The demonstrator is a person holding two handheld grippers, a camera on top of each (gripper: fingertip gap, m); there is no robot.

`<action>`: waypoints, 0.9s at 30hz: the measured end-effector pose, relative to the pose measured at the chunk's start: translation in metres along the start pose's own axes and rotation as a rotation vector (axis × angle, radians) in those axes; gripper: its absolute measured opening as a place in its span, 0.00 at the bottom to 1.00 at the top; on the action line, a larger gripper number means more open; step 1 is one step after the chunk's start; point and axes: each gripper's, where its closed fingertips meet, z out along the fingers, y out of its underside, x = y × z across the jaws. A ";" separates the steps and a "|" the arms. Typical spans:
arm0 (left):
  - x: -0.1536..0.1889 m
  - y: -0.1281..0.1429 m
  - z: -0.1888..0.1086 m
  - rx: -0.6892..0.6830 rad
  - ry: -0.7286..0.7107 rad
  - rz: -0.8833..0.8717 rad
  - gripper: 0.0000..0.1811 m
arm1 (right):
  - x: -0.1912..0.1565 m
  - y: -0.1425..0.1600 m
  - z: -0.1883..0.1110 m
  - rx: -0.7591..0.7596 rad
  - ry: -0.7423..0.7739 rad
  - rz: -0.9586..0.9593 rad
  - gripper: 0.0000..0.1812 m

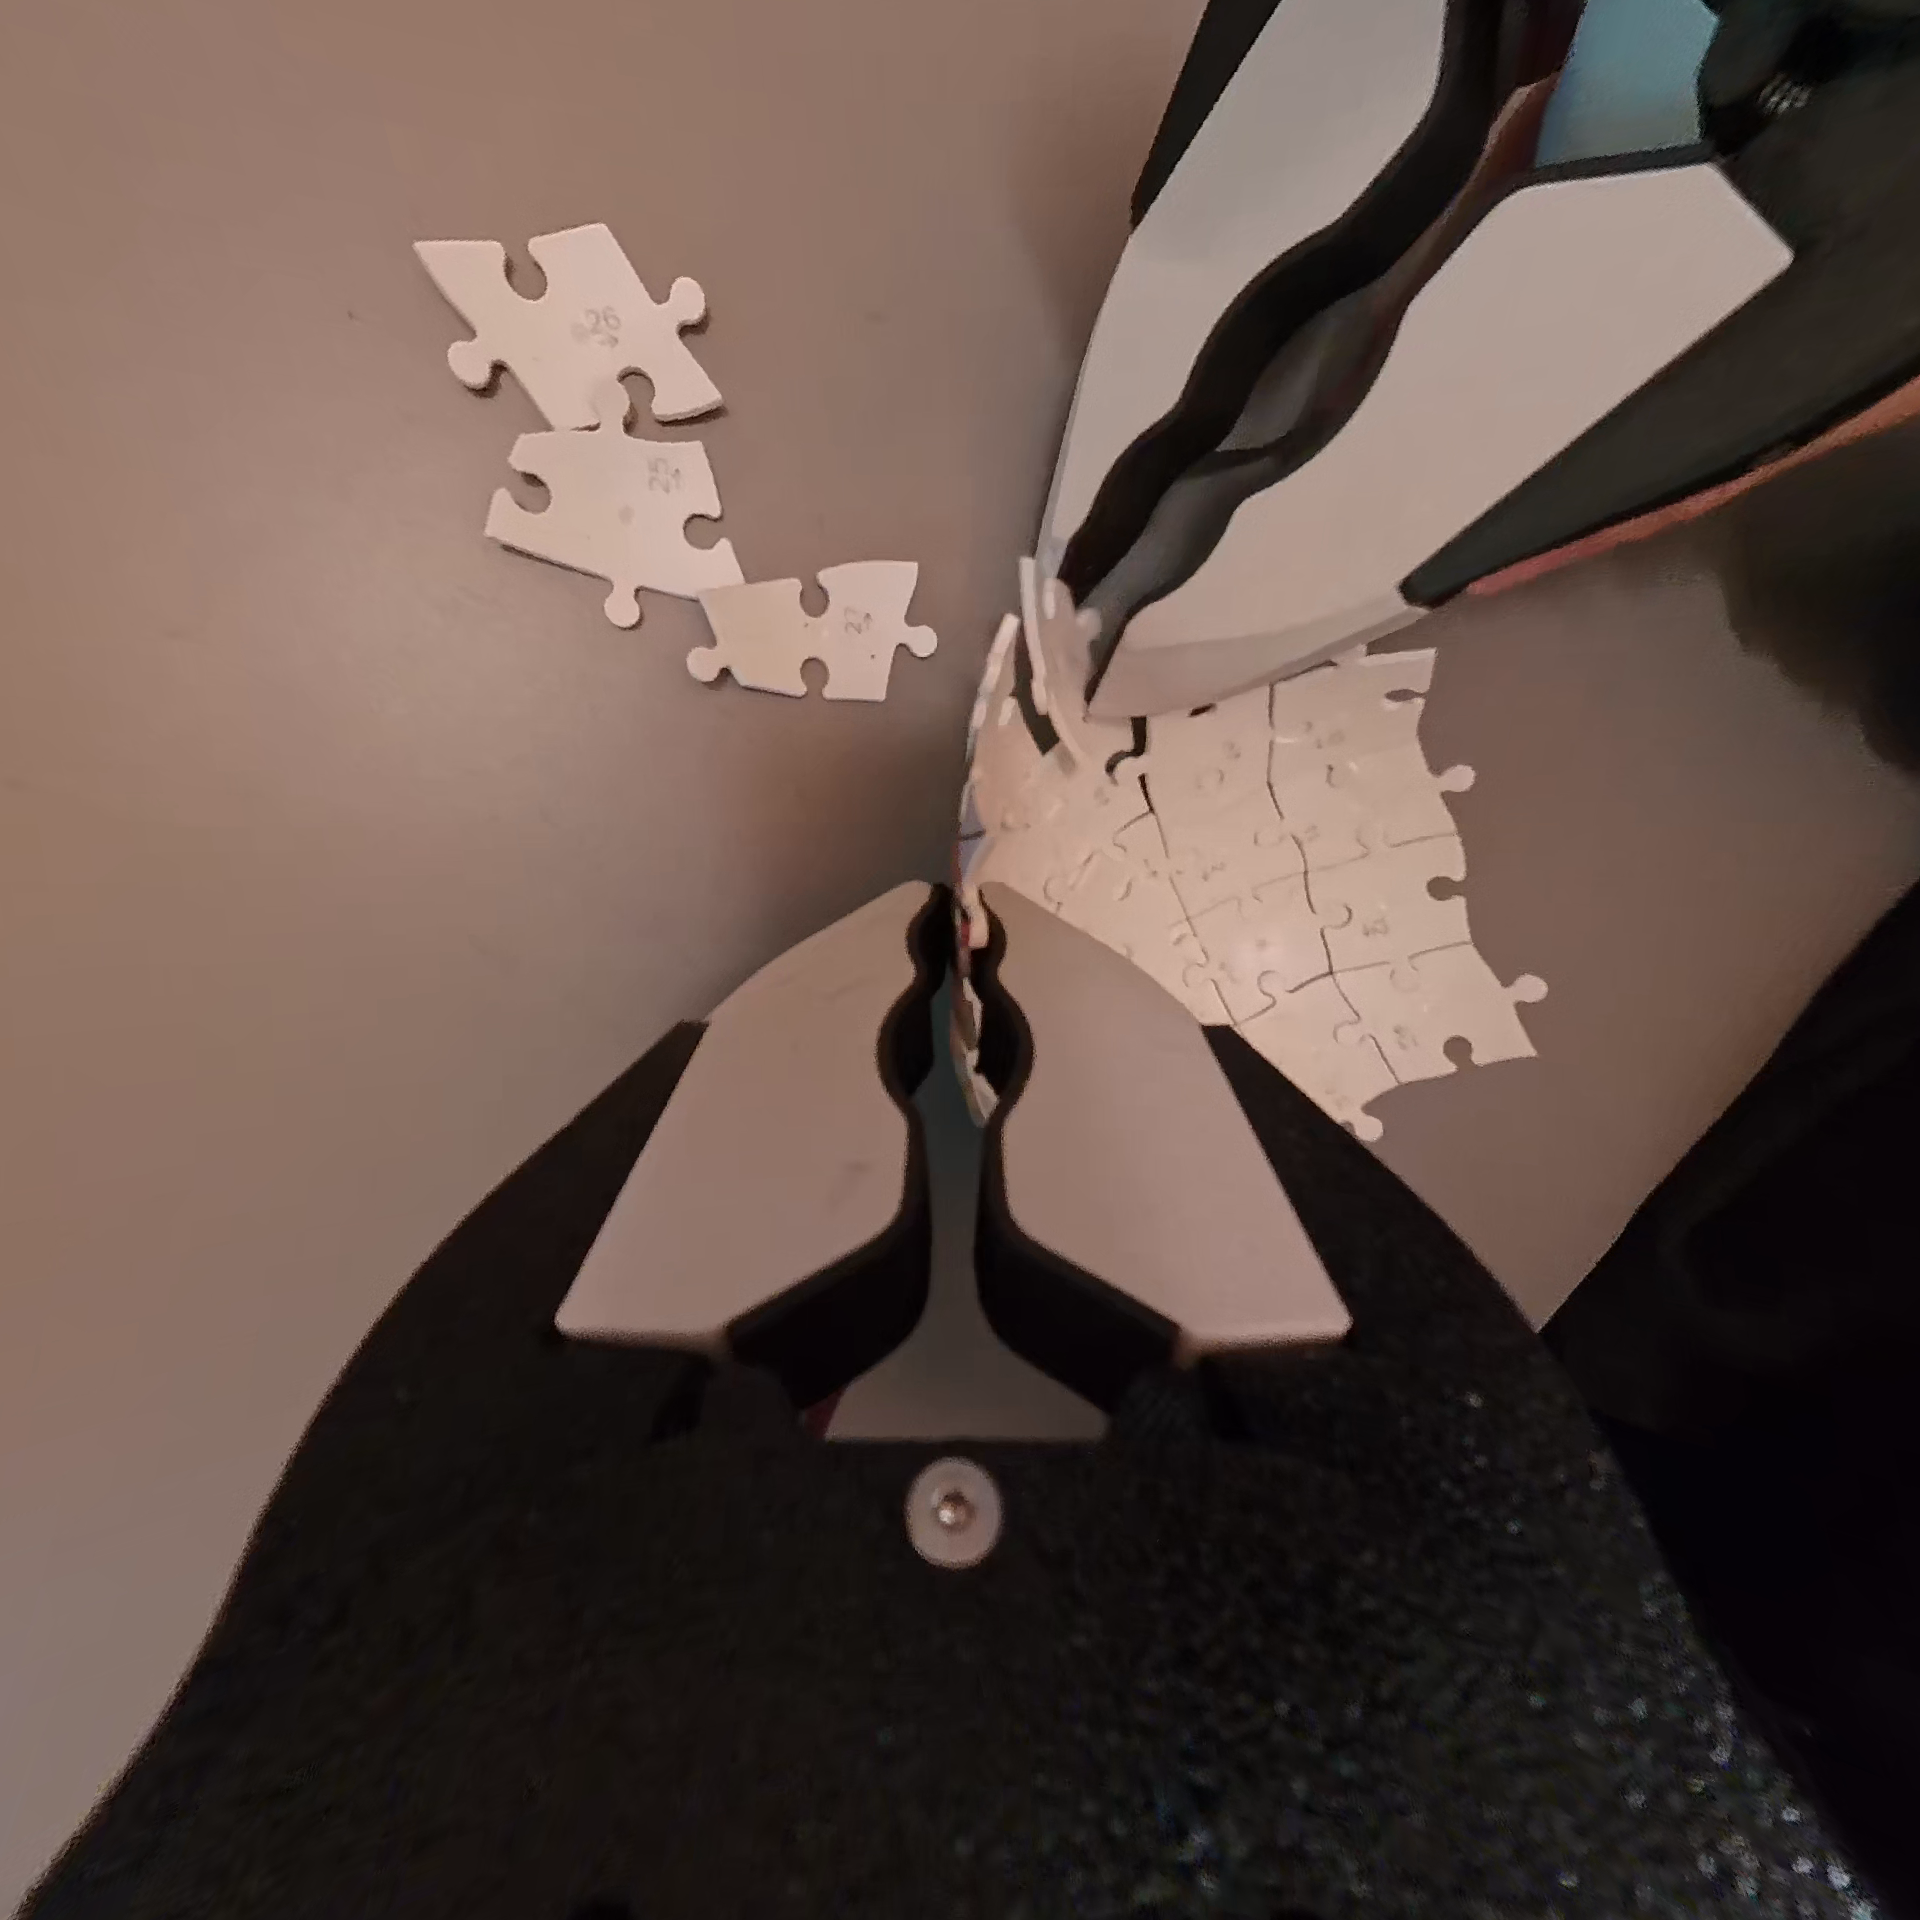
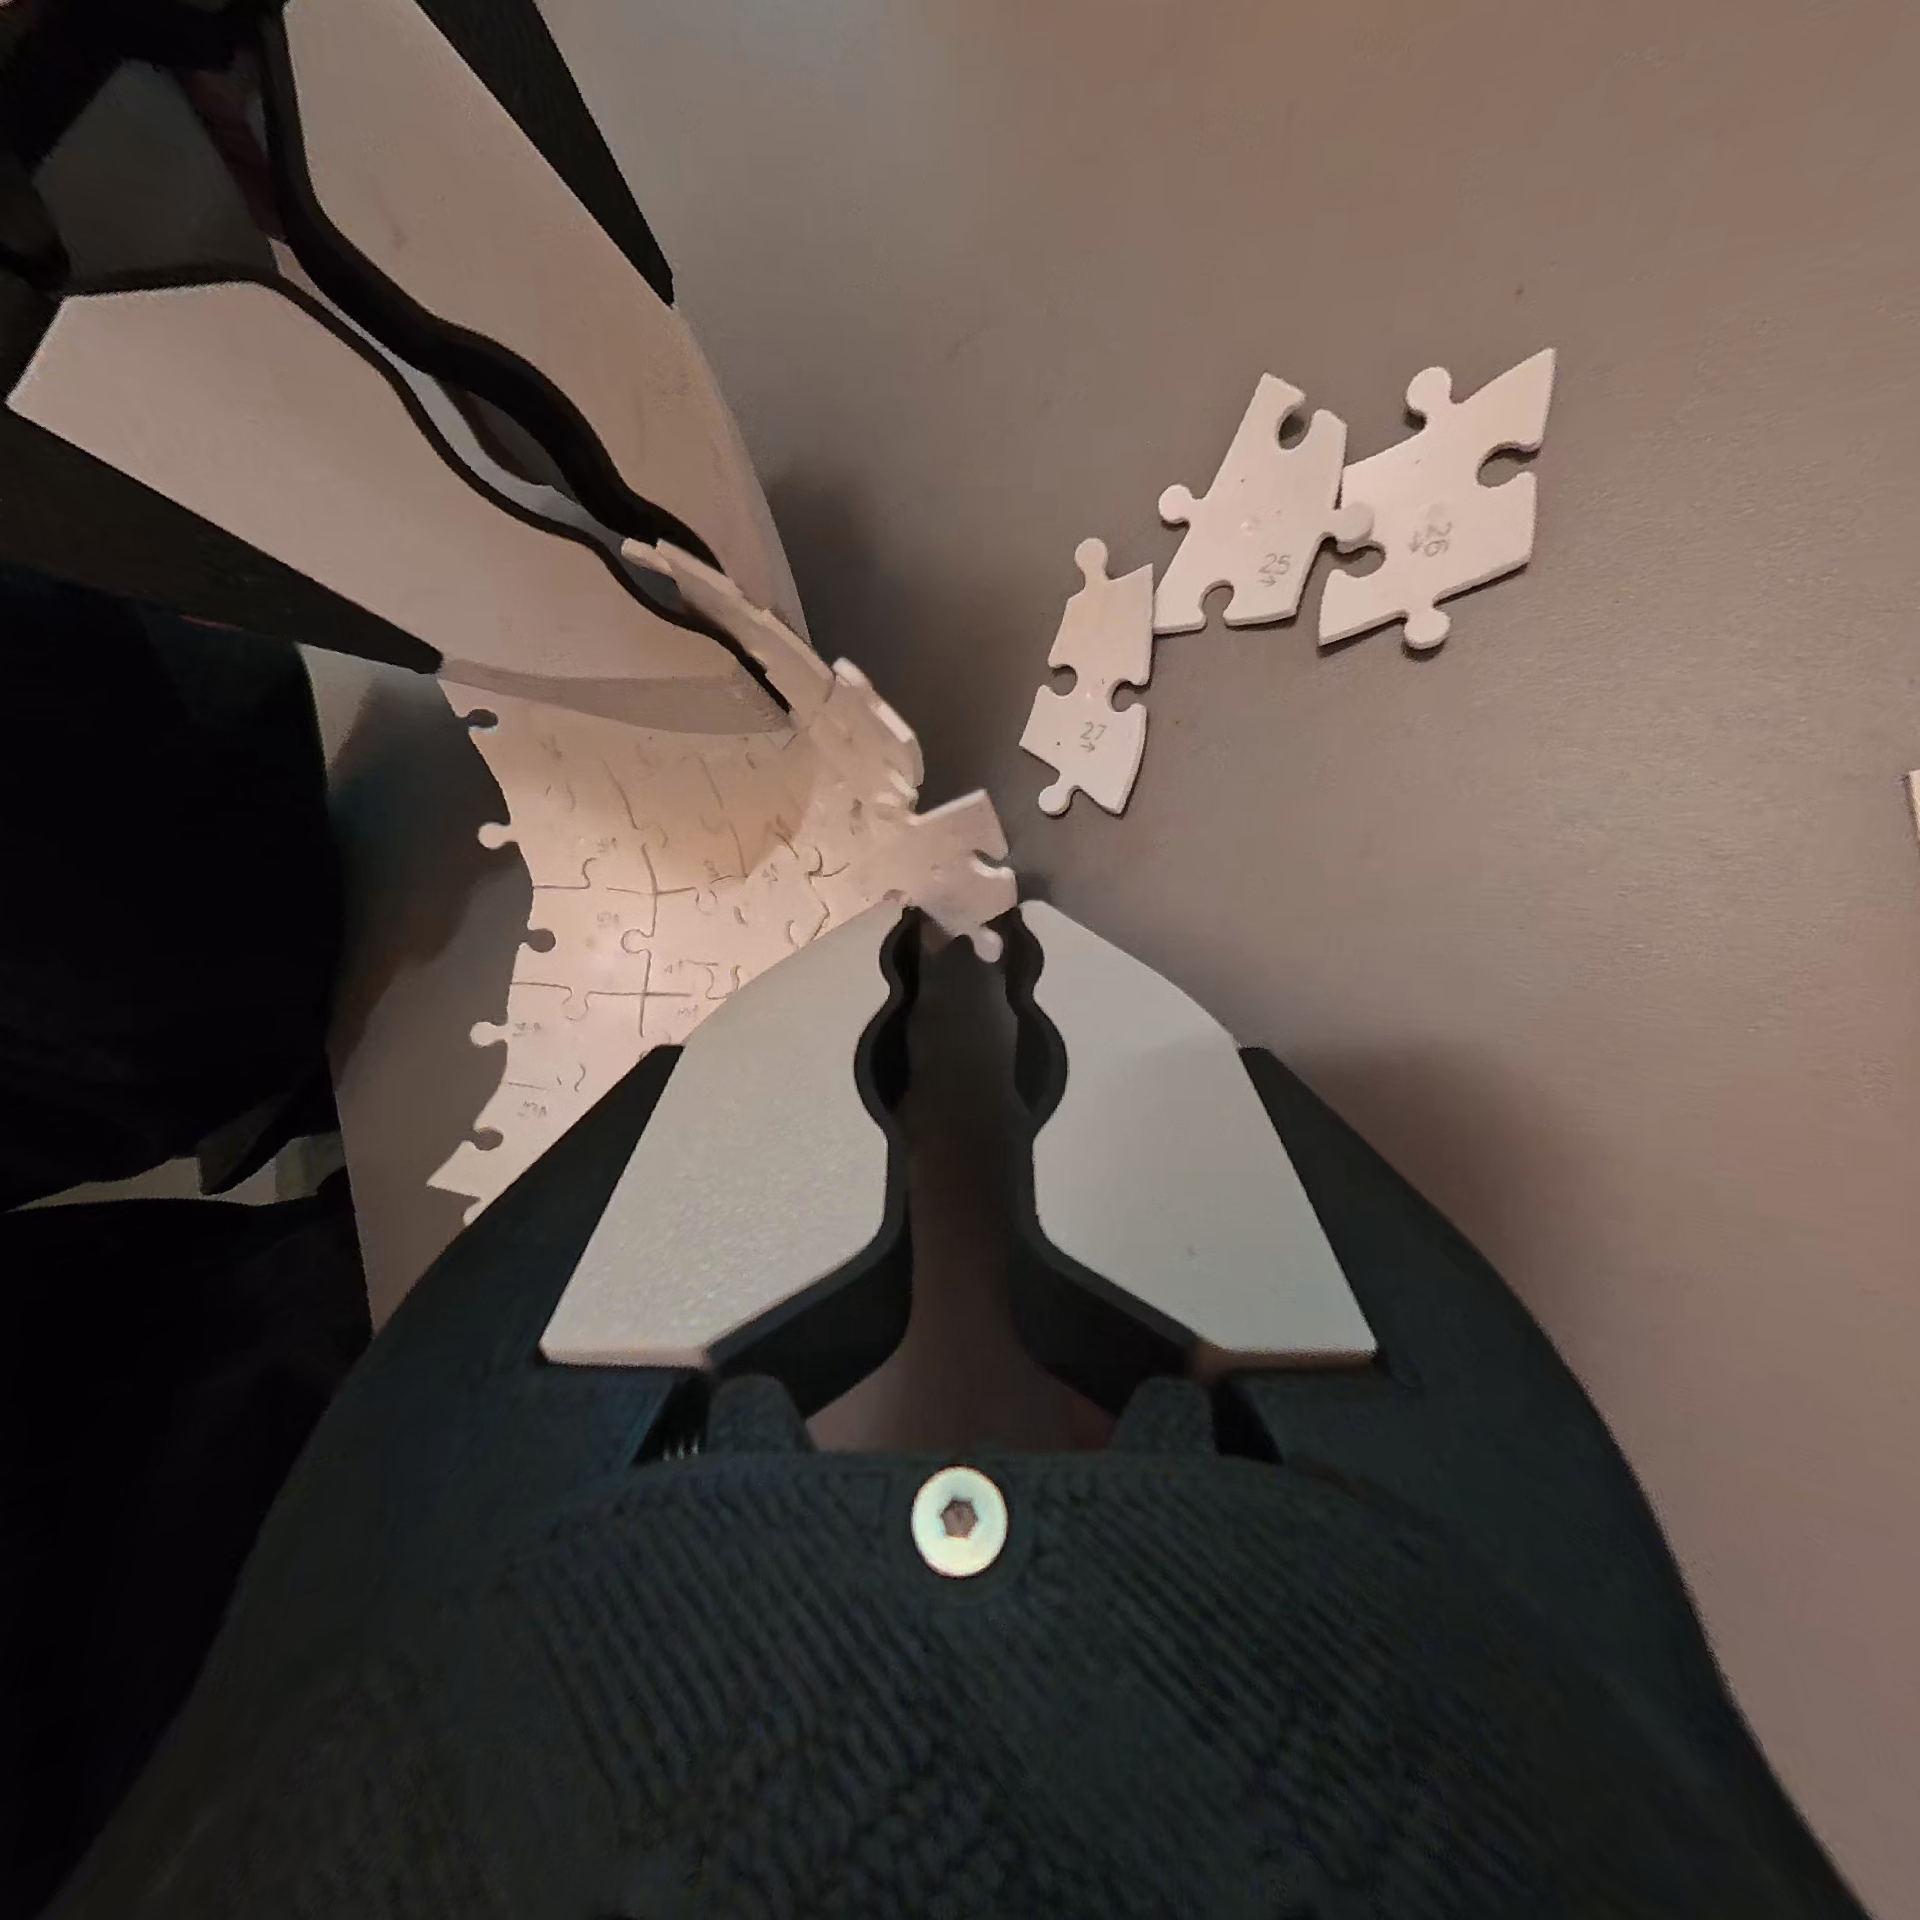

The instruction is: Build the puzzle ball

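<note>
The part-built puzzle ball [image 1: 1288,883] is a curved white shell of several joined pieces, its blank inner side towards me; it also shows in the right wrist view [image 2: 623,894]. My left gripper [image 1: 966,914] is shut on the shell's lower edge and shows in the right wrist view [image 2: 769,691] at upper left. My right gripper [image 2: 966,925] is shut on a single white puzzle piece [image 2: 956,868], held against the shell's edge; it enters the left wrist view [image 1: 1081,634] from the top right. Three loose white pieces [image 1: 613,509] lie together on the table, also in the right wrist view [image 2: 1257,530].
The table [image 1: 312,935] is a plain grey-brown surface. Dark fabric [image 1: 1766,1195] lies at the right of the left wrist view and at the left of the right wrist view [image 2: 156,883]. A small white edge [image 2: 1912,805] shows at the far right. There is about 5 centimetres between the tips of the two grippers.
</note>
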 end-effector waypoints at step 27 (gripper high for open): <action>0.002 -0.006 -0.002 0.104 -0.042 0.004 0.01 | -0.015 0.014 0.001 -0.190 -0.201 -0.034 0.16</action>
